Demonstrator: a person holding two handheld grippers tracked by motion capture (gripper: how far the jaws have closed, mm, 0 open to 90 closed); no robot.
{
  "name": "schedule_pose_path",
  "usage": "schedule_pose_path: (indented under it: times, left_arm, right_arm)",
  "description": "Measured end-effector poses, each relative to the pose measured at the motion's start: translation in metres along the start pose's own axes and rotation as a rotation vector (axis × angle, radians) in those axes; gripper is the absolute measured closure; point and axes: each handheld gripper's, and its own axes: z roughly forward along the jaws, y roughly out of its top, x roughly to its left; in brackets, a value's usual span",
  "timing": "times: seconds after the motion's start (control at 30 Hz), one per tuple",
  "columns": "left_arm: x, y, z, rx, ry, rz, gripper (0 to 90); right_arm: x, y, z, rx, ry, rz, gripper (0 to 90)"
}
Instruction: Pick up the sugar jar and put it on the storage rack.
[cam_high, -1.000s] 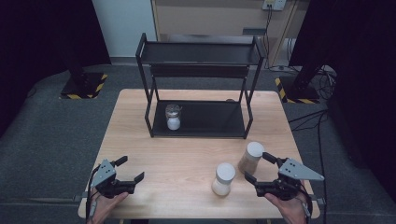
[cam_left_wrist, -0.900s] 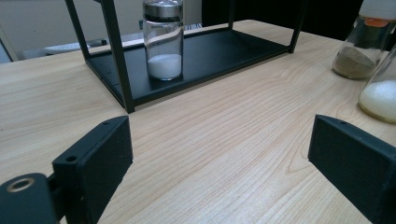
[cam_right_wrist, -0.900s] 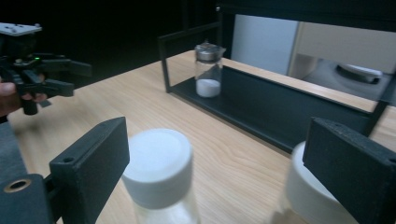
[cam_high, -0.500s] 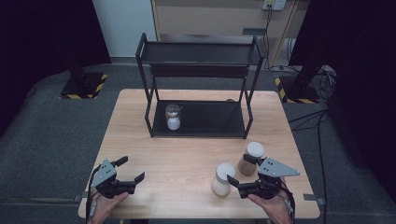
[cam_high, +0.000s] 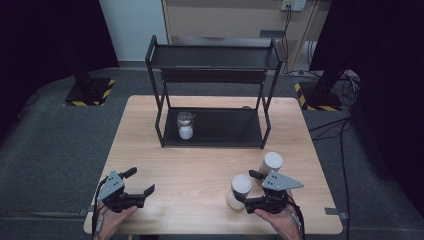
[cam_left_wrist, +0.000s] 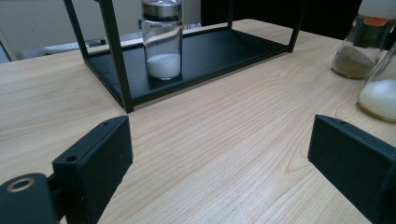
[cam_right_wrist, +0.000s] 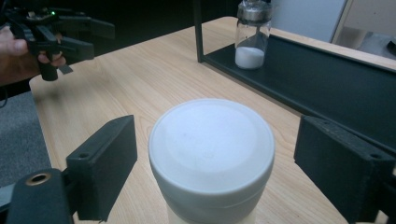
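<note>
A white-lidded jar (cam_high: 241, 184) of pale powder stands near the table's front right. My right gripper (cam_high: 246, 186) straddles it just below the lid. In the right gripper view the jar (cam_right_wrist: 212, 149) sits between the jaws with a gap on each side; the jaws have just been closing and do not press on it. A second white-lidded jar (cam_high: 272, 162), with brown powder, stands just behind. A glass jar (cam_high: 185, 125) with a metal lid stands on the bottom shelf of the black rack (cam_high: 215, 135). At the front left my left gripper (cam_high: 141, 181) hovers open over bare table.
The rack has an upper shelf (cam_high: 215, 56) and thin corner posts (cam_high: 159, 117). Bare wood (cam_high: 200, 170) lies between the rack and the grippers. Dark carpet surrounds the table. In the left gripper view the brown-powder jar (cam_left_wrist: 359, 51) and the pale-powder jar (cam_left_wrist: 380, 93) stand at the far right.
My right gripper has moved left and slightly down, from beside the two jars to around the front white-lidded jar, with its jaws narrower. The left gripper has stayed put.
</note>
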Motion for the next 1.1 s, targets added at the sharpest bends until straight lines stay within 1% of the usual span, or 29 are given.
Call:
schedule_pose_path:
  times: [0.17,0.23,0.4,0.43,0.57,0.77,1.0,1.07,1.1]
  left_arm:
    - [0.0,0.0,0.0,-0.001,0.0,0.0,5.7]
    - [0.0,0.0,0.0,-0.001,0.0,-0.001,5.7]
    - [0.0,0.0,0.0,-0.001,-0.001,-0.005,5.8]
    - [0.0,0.0,0.0,-0.001,-0.001,-0.005,5.7]
    - [0.001,0.0,0.0,-0.003,-0.001,-0.004,5.7]
    - [0.001,0.0,0.0,-0.004,-0.001,-0.005,5.8]
    - [0.0,0.0,-0.001,-0.005,-0.002,-0.004,5.9]
    - [0.001,0.0,-0.001,-0.006,-0.003,-0.003,5.9]
    - [0.001,0.0,-0.001,-0.006,-0.004,-0.002,5.9]
  right_arm:
    - [-0.001,-0.003,0.007,0.019,0.008,-0.002,19.7]
    - [0.0,-0.003,0.008,0.024,0.009,-0.003,20.4]
    - [0.002,-0.006,0.014,0.039,0.0,-0.018,32.8]
    - [0.002,-0.006,0.015,0.036,0.003,-0.015,33.3]
    - [0.006,-0.005,0.014,0.041,-0.013,-0.024,33.6]
    - [0.009,-0.002,0.015,0.049,-0.019,-0.026,33.7]
    - [0.01,0.007,0.022,0.066,-0.001,-0.033,33.7]
    - [0.009,0.008,0.025,0.059,0.006,-0.029,33.7]
    - [0.009,0.012,0.027,0.057,0.011,-0.028,33.7]
